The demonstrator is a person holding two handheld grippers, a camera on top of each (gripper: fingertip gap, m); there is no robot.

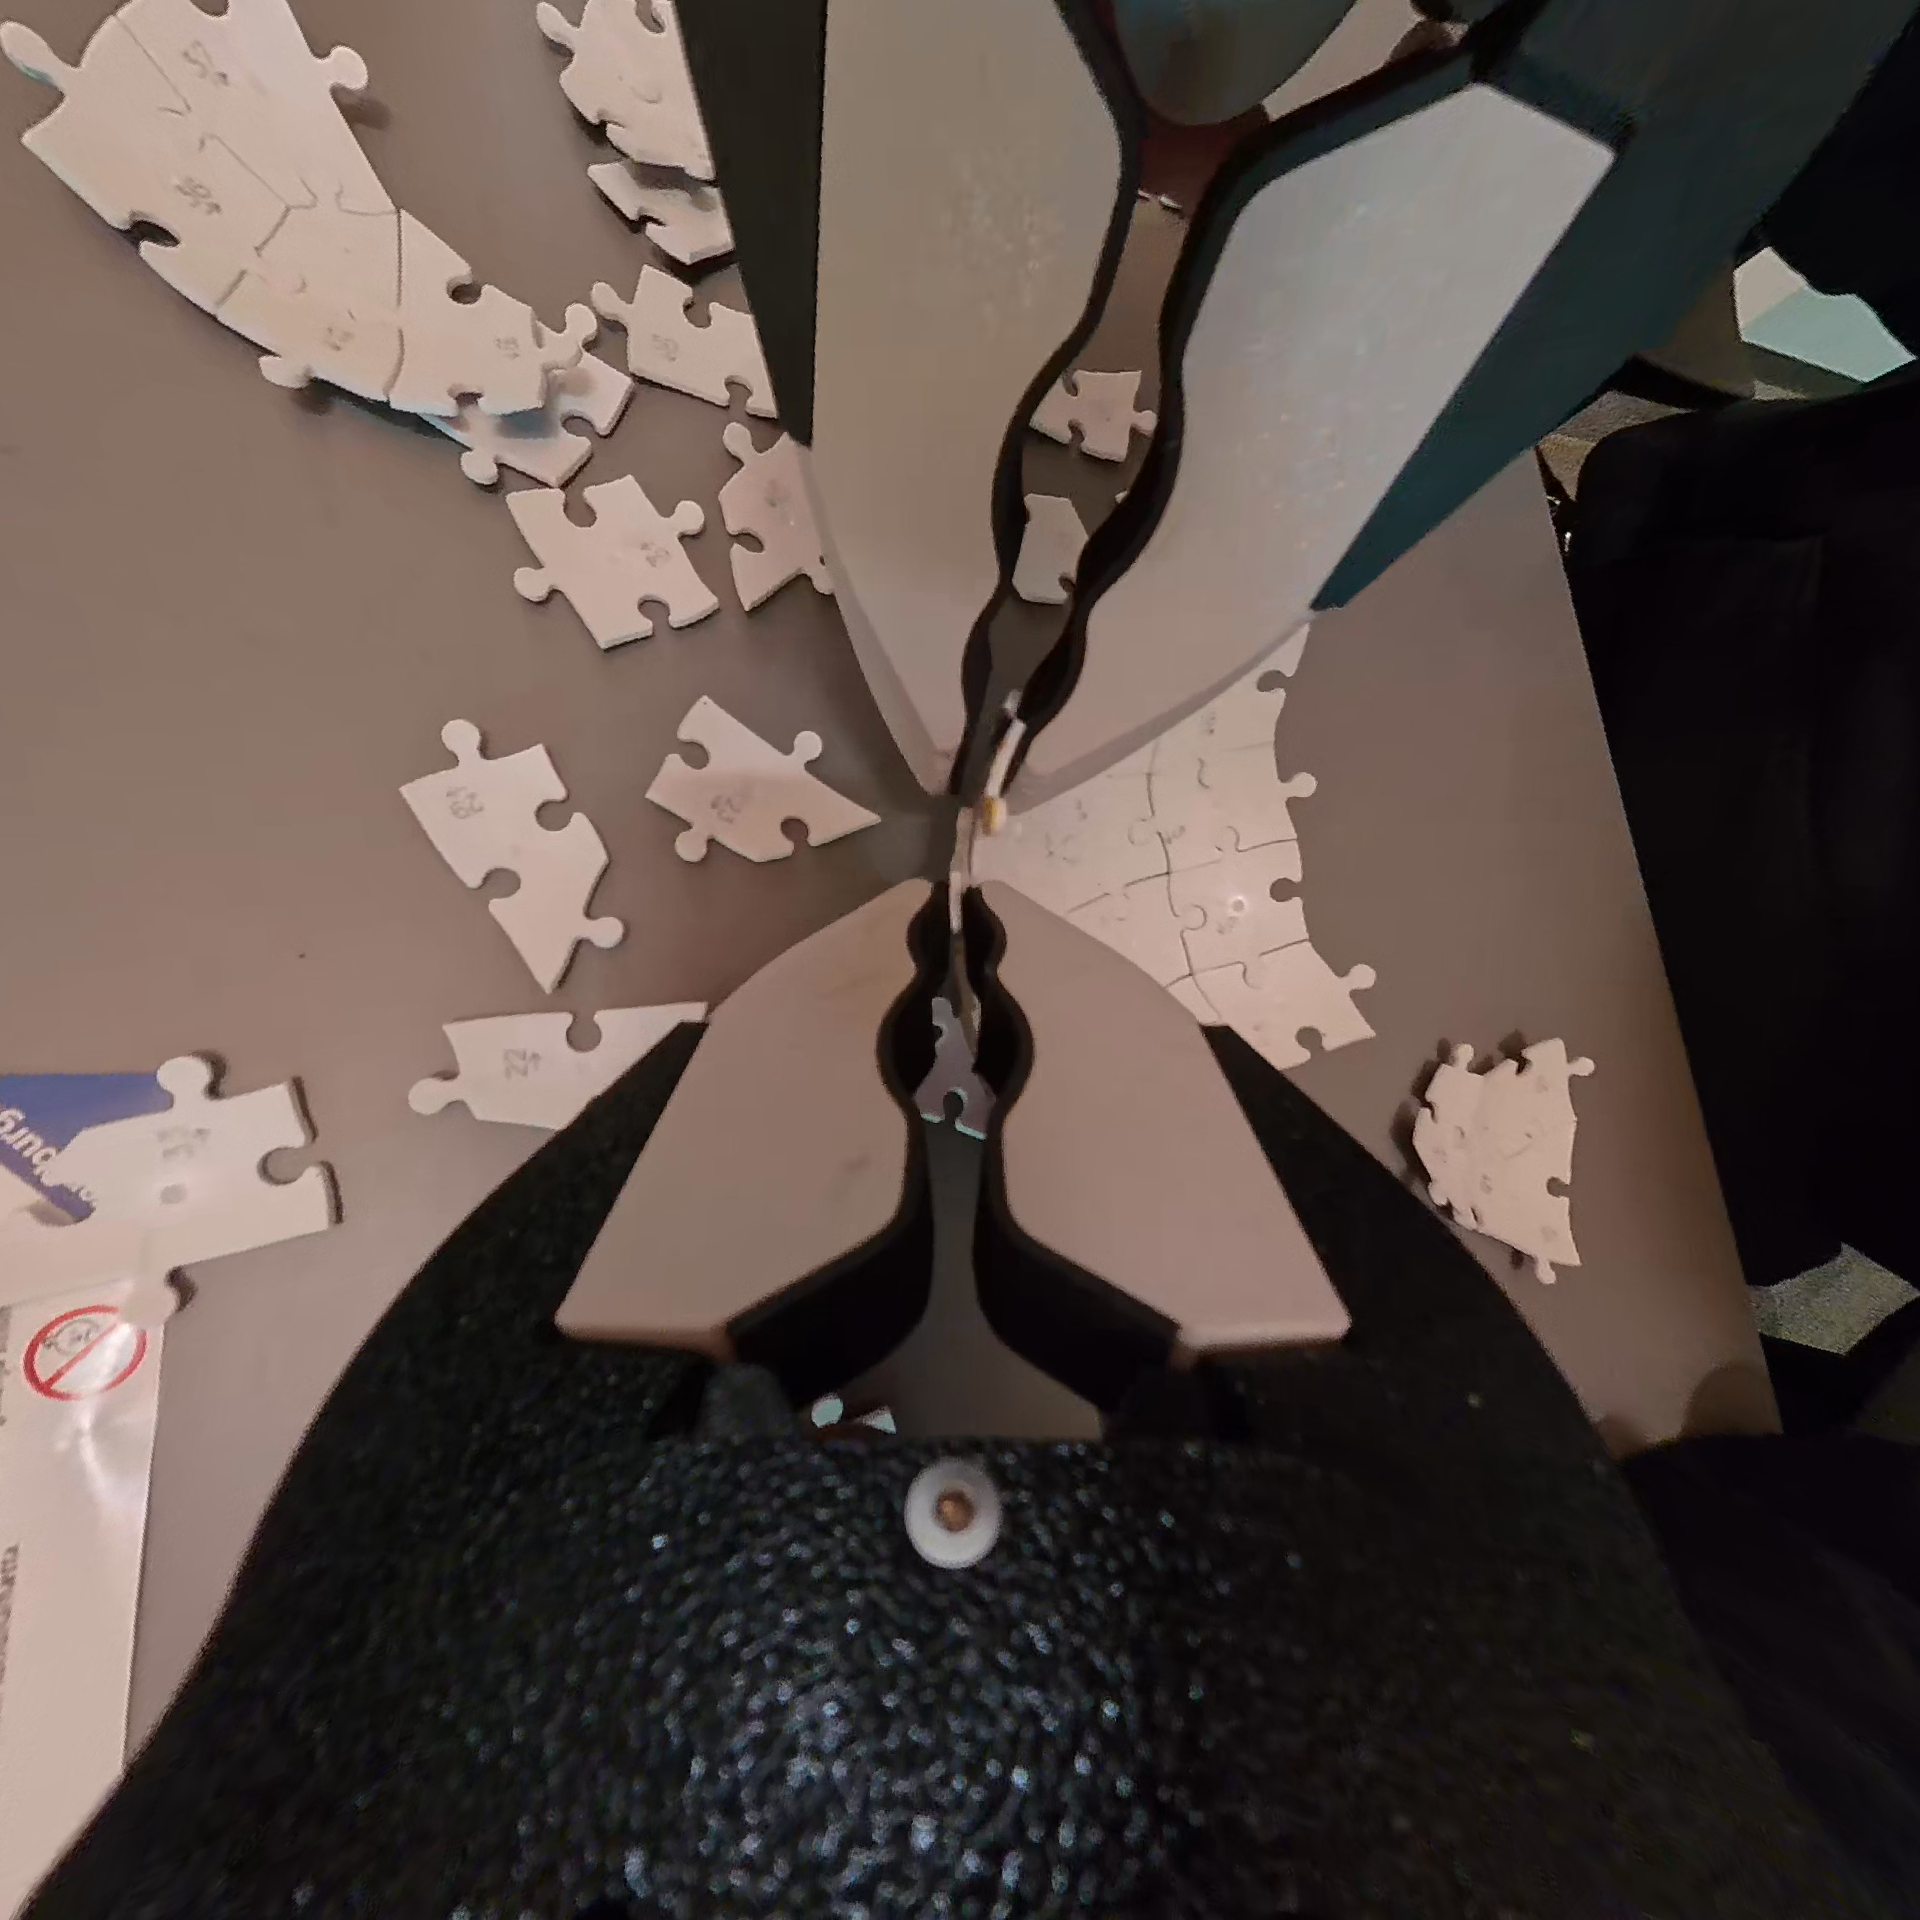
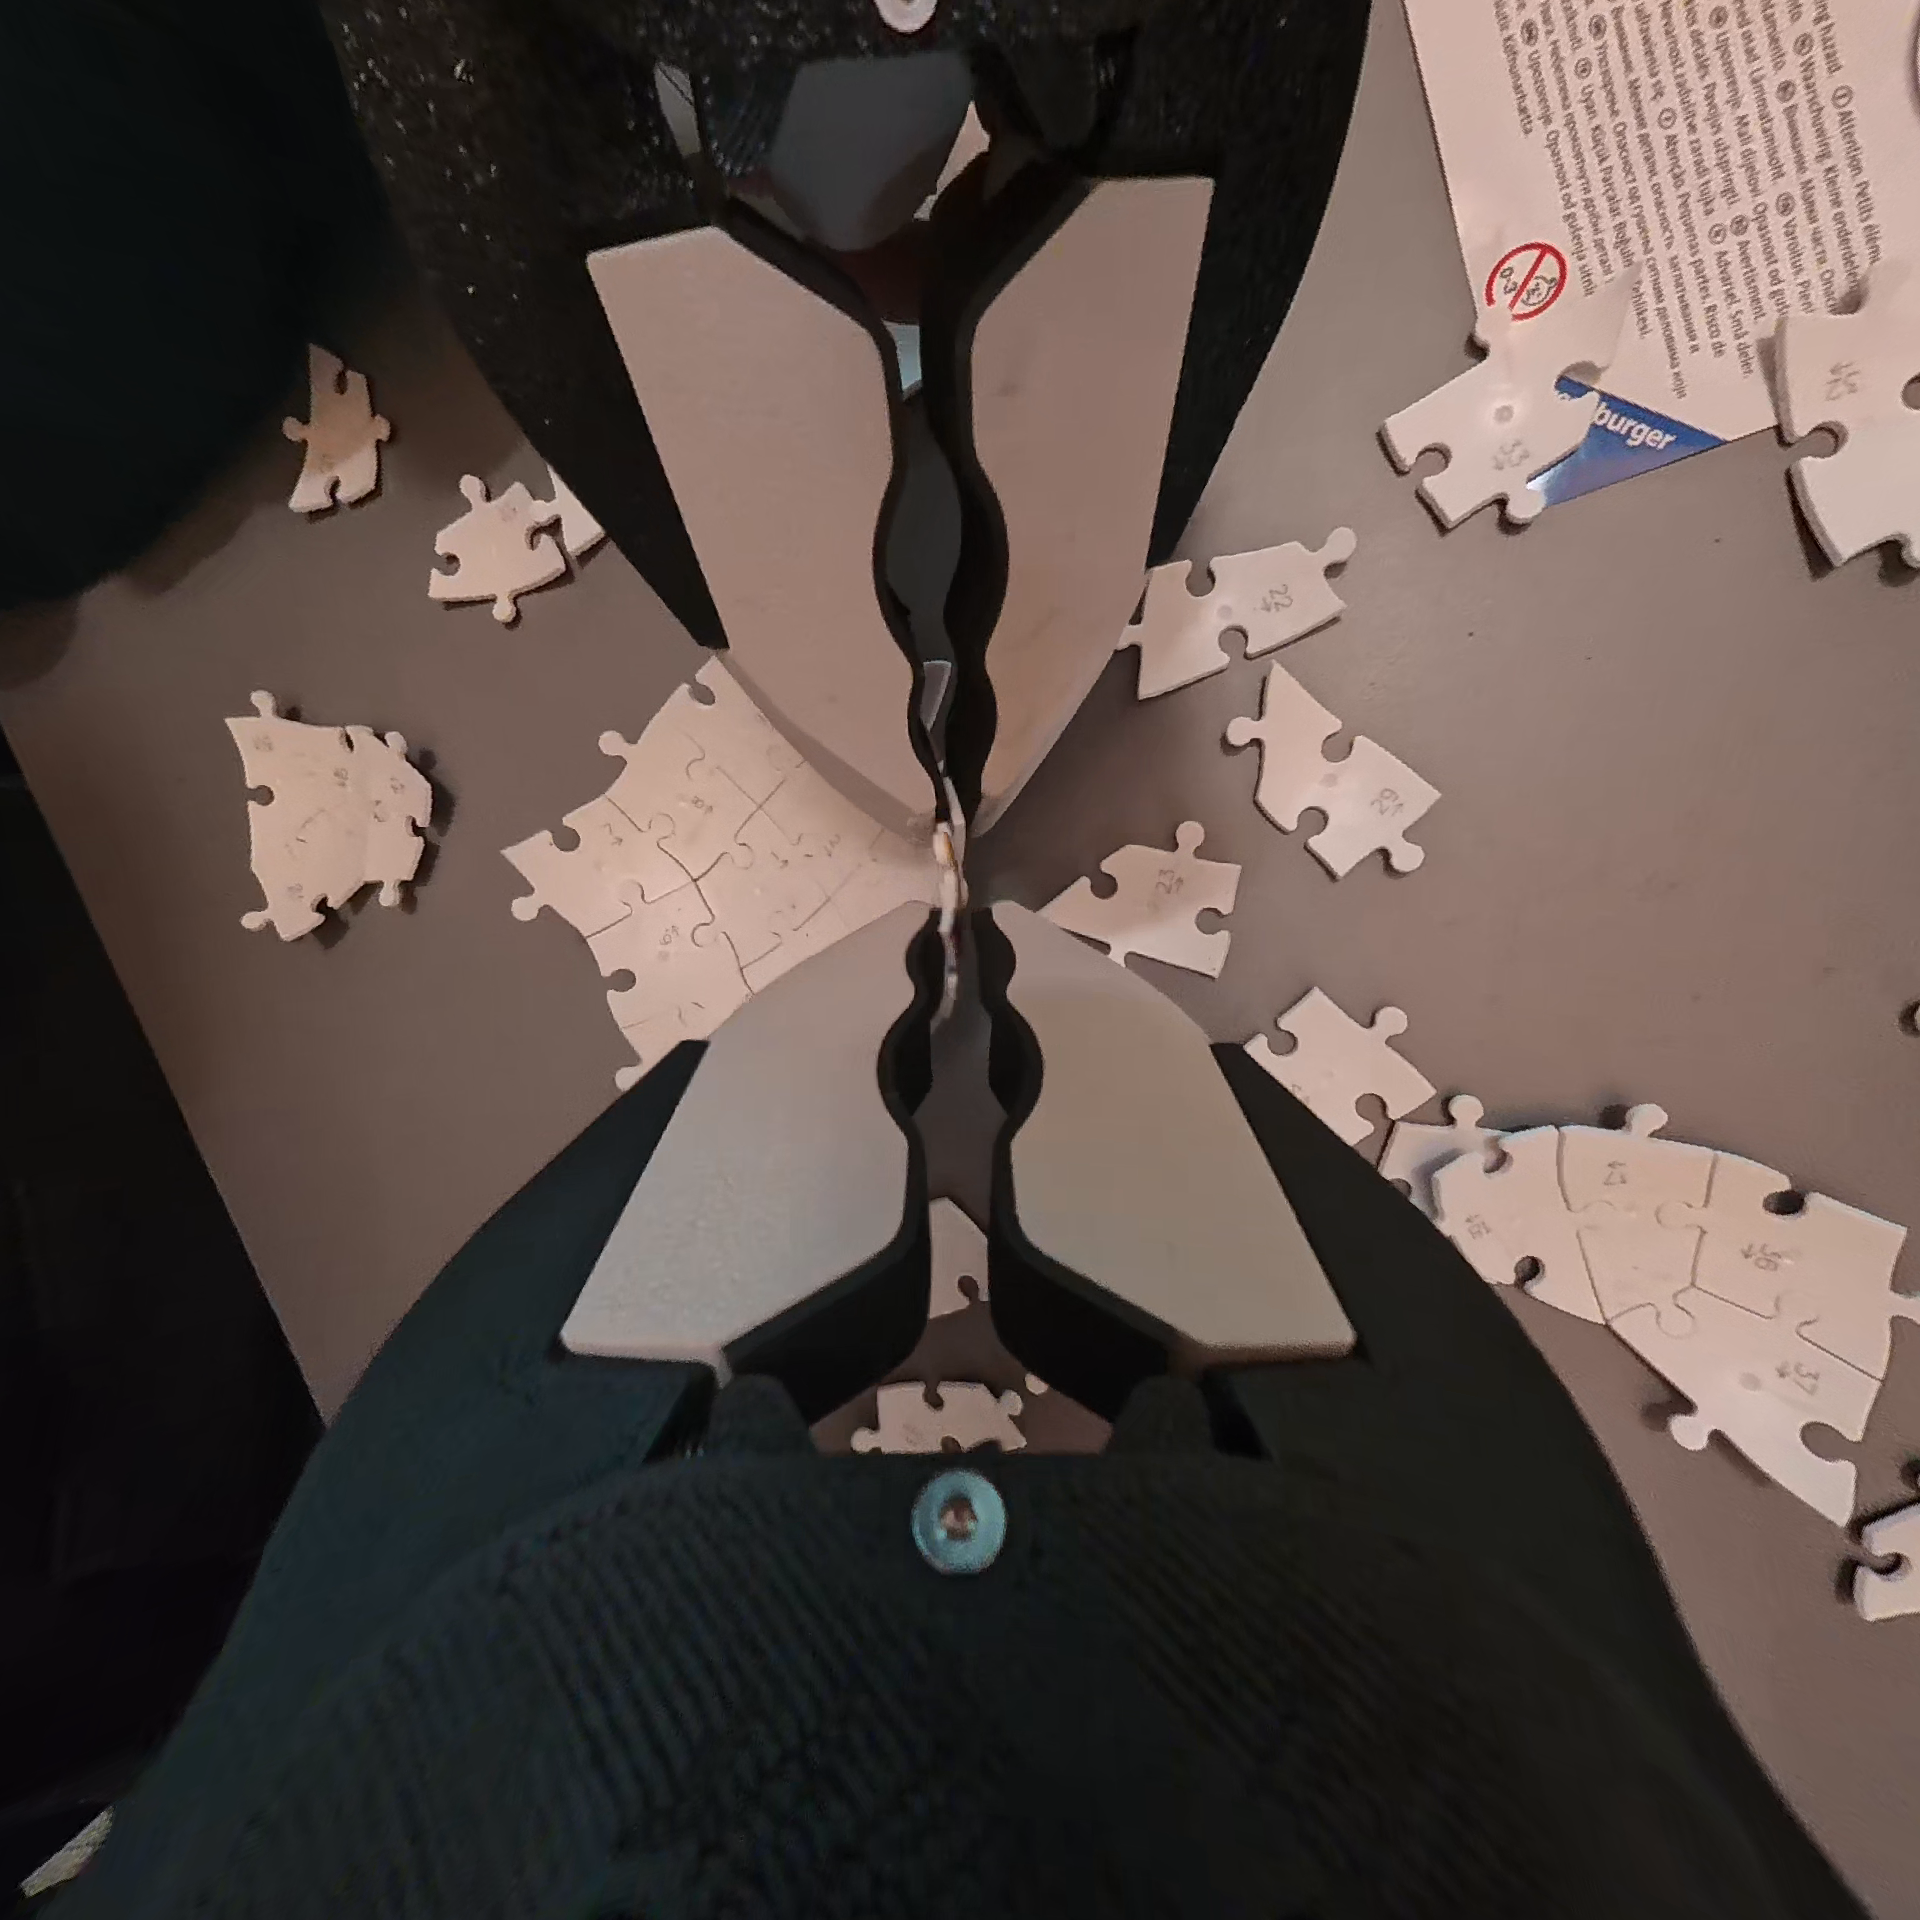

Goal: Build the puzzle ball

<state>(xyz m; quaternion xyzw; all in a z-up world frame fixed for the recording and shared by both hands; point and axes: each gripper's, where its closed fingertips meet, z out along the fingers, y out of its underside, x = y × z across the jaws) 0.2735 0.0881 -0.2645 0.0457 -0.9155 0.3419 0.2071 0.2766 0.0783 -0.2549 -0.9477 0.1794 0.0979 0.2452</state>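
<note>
Desk (image 1: 260,675) plain grey-brown. Puzzle pieces (image 1: 509,831) left of my left tool (image 1: 961,883) white, faint grey numerals. My left tool speckled black, right tool (image 2: 951,914) ribbed dark teal; fingers (image 1: 810,1143) pale grey. Leaflet (image 2: 1662,135) white with blue corner, red prohibition ring.

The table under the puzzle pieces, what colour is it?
Plain grey-brown; the table shows best in the right wrist view.

Loose pieces (image 2: 1340,774) right of the right gripper (image 2: 951,914) each carry a small printed number with an arrow, as do the joined pieces (image 2: 665,852) to its left. Far right, a white leaflet (image 2: 1662,156) bears small print, a red crossed circle (image 2: 1525,283) and a blue lettered corner (image 2: 1621,436).
</note>
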